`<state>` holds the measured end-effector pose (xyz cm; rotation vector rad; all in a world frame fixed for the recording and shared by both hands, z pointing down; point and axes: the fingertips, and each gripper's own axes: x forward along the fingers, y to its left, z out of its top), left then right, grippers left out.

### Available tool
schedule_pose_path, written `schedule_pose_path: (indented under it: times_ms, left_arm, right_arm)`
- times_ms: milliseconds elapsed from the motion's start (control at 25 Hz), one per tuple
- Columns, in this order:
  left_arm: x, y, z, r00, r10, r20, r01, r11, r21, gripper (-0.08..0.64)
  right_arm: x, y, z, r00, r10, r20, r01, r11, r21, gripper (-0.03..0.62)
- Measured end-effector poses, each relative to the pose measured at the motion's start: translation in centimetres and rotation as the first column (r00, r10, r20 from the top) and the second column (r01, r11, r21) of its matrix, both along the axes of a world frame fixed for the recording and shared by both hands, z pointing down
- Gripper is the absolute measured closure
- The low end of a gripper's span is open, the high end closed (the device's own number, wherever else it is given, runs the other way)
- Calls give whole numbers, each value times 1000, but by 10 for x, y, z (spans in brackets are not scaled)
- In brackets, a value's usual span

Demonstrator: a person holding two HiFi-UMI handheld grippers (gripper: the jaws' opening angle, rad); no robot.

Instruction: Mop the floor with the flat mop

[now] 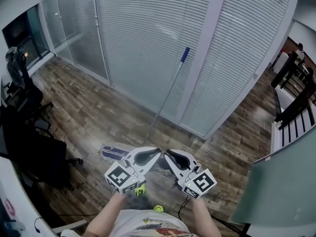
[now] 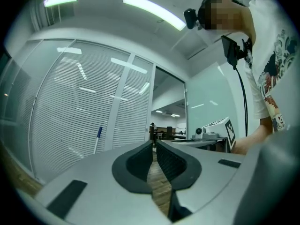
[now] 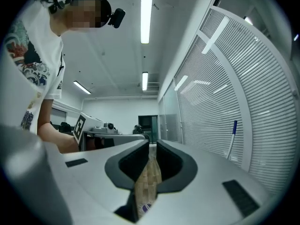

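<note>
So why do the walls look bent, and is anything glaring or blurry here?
Head view: wide lens bows the white slatted blinds, yet all looks sharp. Left gripper view: fisheye, black corners, long ceiling lamp reflected across the blinds. Right gripper view: same bending; ceiling strip lamp blown out white.

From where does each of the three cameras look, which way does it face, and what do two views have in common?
Head view: on the person's head, facing steeply down at the floor and flat mop; forearms, left hand-held gripper and right hand-held gripper show.
Left gripper view: on the left hand-held gripper, level along its shut jaws towards the blinds; the person's torso at right.
Right gripper view: on the right hand-held gripper, level along its shut jaws; torso at left.
Shared: both gripper views show the flat mop.
</note>
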<state>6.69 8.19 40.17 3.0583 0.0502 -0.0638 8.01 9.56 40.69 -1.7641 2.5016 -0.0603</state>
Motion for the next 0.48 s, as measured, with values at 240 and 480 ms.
schedule_pose_path:
  times_ms: [240, 480]
  left_arm:
    - [23, -74, -5, 999, 52, -16, -52, 999, 4, 528]
    - [35, -124, 12, 996, 91, 4, -91, 996, 3, 528]
  right_arm:
    - [31, -75, -3, 996, 86, -7, -86, 996, -2, 549]
    - [48, -127, 16, 990, 140, 2, -140, 989, -39, 549]
